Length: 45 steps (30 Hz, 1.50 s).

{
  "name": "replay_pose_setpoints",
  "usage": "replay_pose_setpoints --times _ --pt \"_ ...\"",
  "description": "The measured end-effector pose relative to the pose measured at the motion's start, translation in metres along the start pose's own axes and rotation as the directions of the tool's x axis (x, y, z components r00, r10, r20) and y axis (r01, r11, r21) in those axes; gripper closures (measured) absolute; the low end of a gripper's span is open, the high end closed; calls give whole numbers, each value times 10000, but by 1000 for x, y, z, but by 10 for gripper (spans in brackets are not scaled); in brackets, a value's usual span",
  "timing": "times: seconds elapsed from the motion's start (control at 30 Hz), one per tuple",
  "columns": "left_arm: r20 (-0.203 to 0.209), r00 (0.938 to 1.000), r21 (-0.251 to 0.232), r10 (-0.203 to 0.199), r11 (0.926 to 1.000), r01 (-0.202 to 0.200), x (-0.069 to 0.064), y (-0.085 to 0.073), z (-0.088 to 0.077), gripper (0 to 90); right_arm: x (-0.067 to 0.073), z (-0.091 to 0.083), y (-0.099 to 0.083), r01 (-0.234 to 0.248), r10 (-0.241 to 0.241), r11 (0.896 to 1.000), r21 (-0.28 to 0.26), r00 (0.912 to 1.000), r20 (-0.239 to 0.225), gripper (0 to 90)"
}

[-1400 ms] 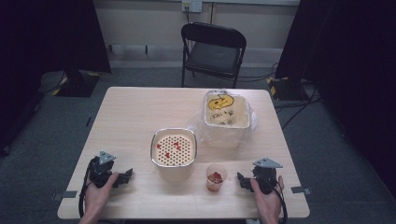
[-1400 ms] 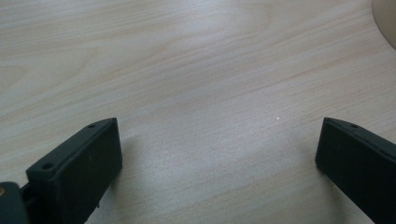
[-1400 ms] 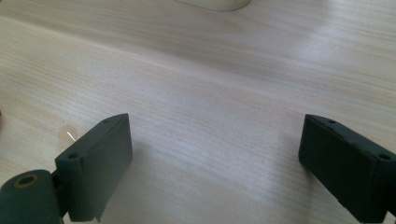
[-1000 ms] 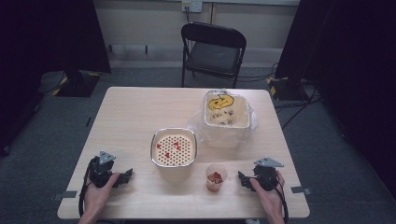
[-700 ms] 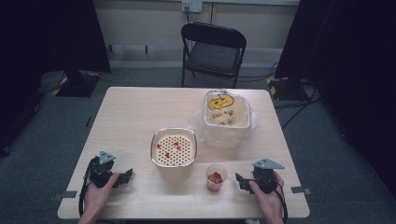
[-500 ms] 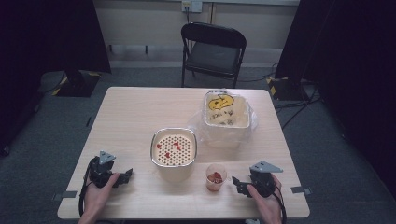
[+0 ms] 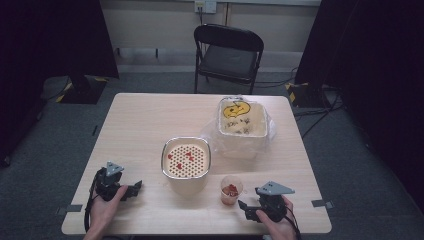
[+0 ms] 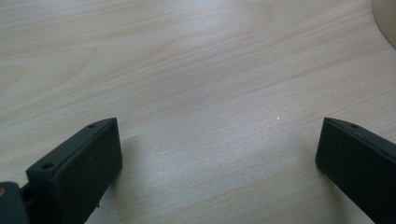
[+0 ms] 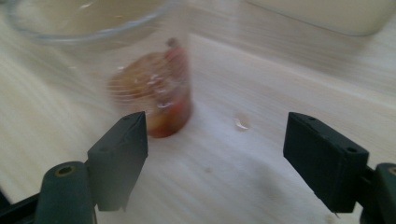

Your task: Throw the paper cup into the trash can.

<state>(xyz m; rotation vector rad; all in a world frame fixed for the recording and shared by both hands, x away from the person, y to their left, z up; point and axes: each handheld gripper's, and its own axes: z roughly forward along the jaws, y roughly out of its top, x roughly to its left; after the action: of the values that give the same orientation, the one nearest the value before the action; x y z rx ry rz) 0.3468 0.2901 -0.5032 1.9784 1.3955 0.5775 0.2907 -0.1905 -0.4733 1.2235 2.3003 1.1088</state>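
Right gripper (image 7: 246, 209) is seen near the table's (image 7: 150, 120) front edge, toward the front right corner, held in a hand. Jaws point toward the small clear cup (image 7: 231, 190) just ahead of them. In the right gripper view the jaws stand fairly wide and have just been closing; nothing is pinched between them. The cup (image 9: 154, 74) is seen ahead of the left jaw and slightly beyond the tips, blurred; whether that jaw touches it cannot be told. No contact is seen on the other jaw.

The cup stands upright, long axis vertical, mouth up. Red and pale pieces are seen at its bottom. It sits near the front edge, right of the table's middle, just in front of and to the right of the metal bowl (image 7: 186, 165). A small wet spot (image 9: 241, 122) is noted on the tabletop between the jaws.

Left gripper (image 7: 135, 187) rests near the front left corner, held in the other hand, jaws pointing toward the bowl. In the left gripper view (image 8: 217, 154) the jaws are spread wide over bare wood; nothing is held or touched.

The bowl carries a perforated insert with a few red bits on it. A bin (image 7: 242, 131) lined with clear plastic stands behind it, nearer the right edge. A folding chair (image 7: 227, 55) is seen beyond the far edge.
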Motion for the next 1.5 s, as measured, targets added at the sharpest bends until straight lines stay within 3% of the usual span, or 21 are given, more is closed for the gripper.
replay_pose_setpoints --times 0.23,0.33,0.53,0.7,0.8,0.9,1.0,1.13,1.5 --pt "1 10000 3 3 10000 -3 0 0 0 0 16 5 2 228 -225 9997 40 9982 -554 230" --pt "-2 10000 1 5 10000 -5 0 0 0 0 20 7 8 344 -358 9992 -187 9960 -820 237" --pt "-6 10000 -3 1 10000 -1 0 0 0 0 22 20 18 323 -372 9986 -420 9917 -1234 236" --pt "-6 10000 4 8 10000 -8 0 0 0 0 23 33 25 481 -508 9985 -258 9919 -1165 242" --pt "2 10000 1 1 10000 -1 0 0 0 0 23 35 27 544 -577 9980 -316 9917 -1145 257" --pt "-3 10000 3 7 10000 -7 0 0 0 0 21 39 28 294 -361 9982 -522 9904 -1332 293" --pt "2 10000 5 6 10000 -6 0 0 0 0 22 42 28 483 -551 9971 -581 9910 -1222 317" --pt "-2 10000 6 8 10000 -8 0 0 0 0 21 41 28 438 -524 9961 -768 9923 -1126 385" --pt "-1 10000 -2 -7 10000 7 0 0 0 0 12 30 44 263 -397 9916 -1263 9937 -1053 398"
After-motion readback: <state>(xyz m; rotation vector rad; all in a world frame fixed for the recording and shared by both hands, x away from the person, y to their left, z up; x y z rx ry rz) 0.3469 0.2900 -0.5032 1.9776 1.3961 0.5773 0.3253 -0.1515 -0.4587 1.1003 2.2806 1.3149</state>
